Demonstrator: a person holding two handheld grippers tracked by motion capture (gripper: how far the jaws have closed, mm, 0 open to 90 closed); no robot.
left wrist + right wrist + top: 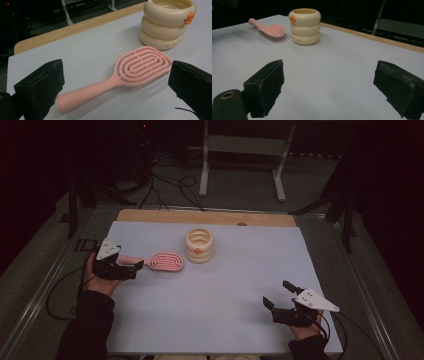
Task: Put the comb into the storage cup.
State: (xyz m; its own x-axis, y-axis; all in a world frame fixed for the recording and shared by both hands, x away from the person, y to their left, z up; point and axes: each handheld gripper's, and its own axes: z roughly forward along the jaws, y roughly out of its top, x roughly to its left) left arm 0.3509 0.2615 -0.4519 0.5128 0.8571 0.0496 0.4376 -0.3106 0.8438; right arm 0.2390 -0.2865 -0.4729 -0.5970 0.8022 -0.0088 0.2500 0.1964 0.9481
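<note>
Two black jaws of the left gripper stand spread wide on either side of a pink hairbrush, closed on nothing; in the left gripper view one jaw sits just beside the end of the brush handle and the other just beside the far edge of its oval head, and whether either pad touches the plastic cannot be told. The hairbrush lies flat on the pale table cover, back upward and bristles down, its handle pointing toward the person's left hand and its looped, slotted head pointing toward the middle of the table. Just past the head, near but apart from it, stands a cream cup built of three stacked rings, upright and open at the top, with a small orange knob on its side facing the person. In the left gripper view the cup bears a line of small print on its lowest ring, too small to read.

Well apart, at the near right of the cover, the right gripper rests low in the person's right hand, its jaws likewise parted and holding nothing, aimed across bare cover toward the cup and the brush. A strip of bare wood shows along the table's far edge.
</note>
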